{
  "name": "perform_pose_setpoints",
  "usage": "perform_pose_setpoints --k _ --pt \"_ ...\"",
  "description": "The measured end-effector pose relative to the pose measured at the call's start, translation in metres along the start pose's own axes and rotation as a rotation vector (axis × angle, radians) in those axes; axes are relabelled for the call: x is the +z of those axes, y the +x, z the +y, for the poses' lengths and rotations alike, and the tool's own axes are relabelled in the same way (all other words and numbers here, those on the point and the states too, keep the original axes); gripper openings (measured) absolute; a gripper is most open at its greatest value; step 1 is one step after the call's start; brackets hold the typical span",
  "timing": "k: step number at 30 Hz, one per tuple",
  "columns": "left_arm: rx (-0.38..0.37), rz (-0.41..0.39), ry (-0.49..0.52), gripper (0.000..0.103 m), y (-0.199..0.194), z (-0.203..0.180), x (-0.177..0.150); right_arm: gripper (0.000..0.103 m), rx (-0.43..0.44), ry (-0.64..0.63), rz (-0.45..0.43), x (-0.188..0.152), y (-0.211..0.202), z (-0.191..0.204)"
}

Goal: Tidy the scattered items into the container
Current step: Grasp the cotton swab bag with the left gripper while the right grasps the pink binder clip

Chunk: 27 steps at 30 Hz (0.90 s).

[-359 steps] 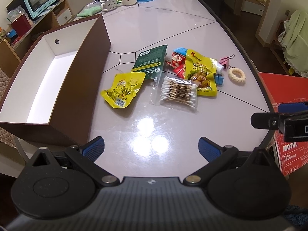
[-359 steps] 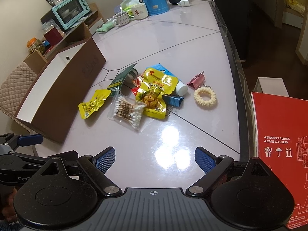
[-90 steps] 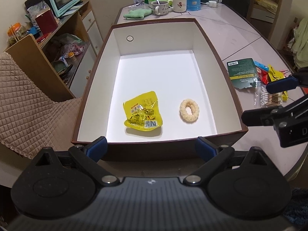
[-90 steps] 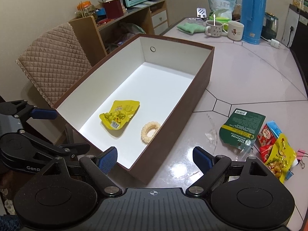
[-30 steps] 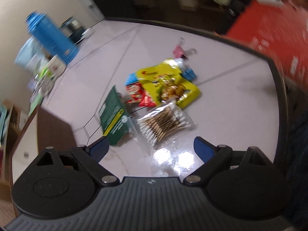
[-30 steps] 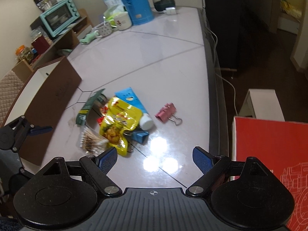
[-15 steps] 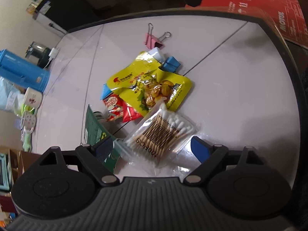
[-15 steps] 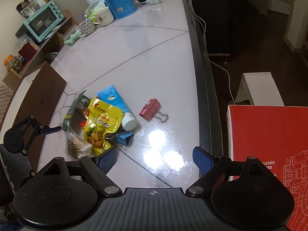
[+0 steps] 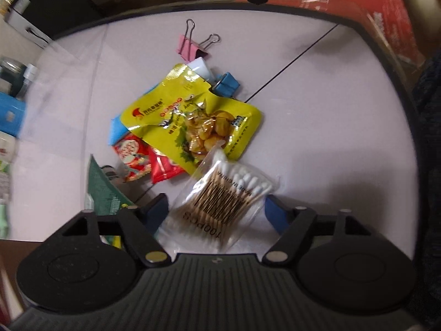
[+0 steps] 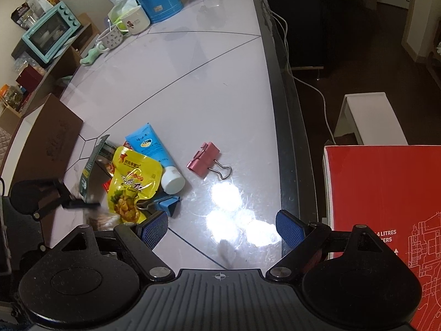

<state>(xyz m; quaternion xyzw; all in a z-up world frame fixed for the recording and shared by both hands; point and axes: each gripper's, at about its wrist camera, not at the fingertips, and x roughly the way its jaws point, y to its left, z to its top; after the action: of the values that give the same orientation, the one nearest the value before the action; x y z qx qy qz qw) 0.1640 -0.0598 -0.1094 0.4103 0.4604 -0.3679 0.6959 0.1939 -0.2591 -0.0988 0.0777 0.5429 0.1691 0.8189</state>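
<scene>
1. Currently the left gripper (image 9: 216, 211) is set over the bag of cotton swabs (image 9: 220, 202), which lies on the table (image 9: 317, 143) between the blue pads; the jaws have just been closing, but the pads are not yet seen pressing on the bag, so it is not counted as held.
2. Only the loose plastic film may be pinched; the slippery bag could then slide out when it is lifted.
3. The far corner of the bag rests against the yellow snack pouch (image 9: 198, 122), so that pouch may be dragged or nudged along with it.
4. The green packet (image 9: 103, 195) lies just beside the left pad and could be caught by mistake; how close it is cannot be judged well, as that edge is blurred.
5. The right gripper (image 10: 222, 227) is held wide apart over bare table, with nothing between its pads; the pink clip (image 10: 205, 160) and blue clip (image 10: 166, 204) could be knocked if it is lowered carelessly.
6. The box (image 10: 52, 138) stands well apart at the left, so the bag could be dropped on the way.
</scene>
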Motion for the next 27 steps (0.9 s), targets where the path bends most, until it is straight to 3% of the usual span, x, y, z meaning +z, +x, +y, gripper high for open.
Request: perform_pose_setpoints --k 2,5,10,15,20,21,22,23,27 --pt "-0.04 0.005 -0.043 0.04 0.002 0.007 0.0 0.088 0.001 0.003 -0.001 0.001 0.001 -0.001" --pt "-0.08 0.006 -0.107 0.028 0.003 0.013 0.0 0.088 0.004 0.01 -0.009 0.002 0.002 -0.003" --pt "-0.095 -0.043 -0.255 0.023 -0.007 0.007 -0.007 0.088 0.038 0.052 -0.059 0.008 0.001 -0.009" --pt "-0.076 -0.112 -0.423 0.022 -0.04 -0.001 -0.015 0.088 0.126 0.126 -0.102 0.017 0.008 -0.015" --pt "-0.016 -0.199 -0.569 0.022 -0.075 0.008 -0.02 0.086 0.187 0.19 -0.103 0.03 0.028 -0.014" --pt "-0.007 -0.215 -0.608 0.022 -0.082 0.013 -0.023 0.078 0.194 0.204 -0.108 0.033 0.031 -0.015" --pt "0.005 -0.231 -0.648 0.022 -0.088 0.017 -0.025 0.052 0.202 0.219 -0.108 0.036 0.035 -0.016" --pt "0.015 -0.244 -0.685 0.022 -0.093 0.02 -0.027 0.044 0.216 0.247 -0.096 0.039 0.041 -0.019" --pt "0.049 -0.261 -0.775 0.022 -0.105 0.026 -0.035 0.044 0.238 0.351 -0.065 0.047 0.057 -0.031"
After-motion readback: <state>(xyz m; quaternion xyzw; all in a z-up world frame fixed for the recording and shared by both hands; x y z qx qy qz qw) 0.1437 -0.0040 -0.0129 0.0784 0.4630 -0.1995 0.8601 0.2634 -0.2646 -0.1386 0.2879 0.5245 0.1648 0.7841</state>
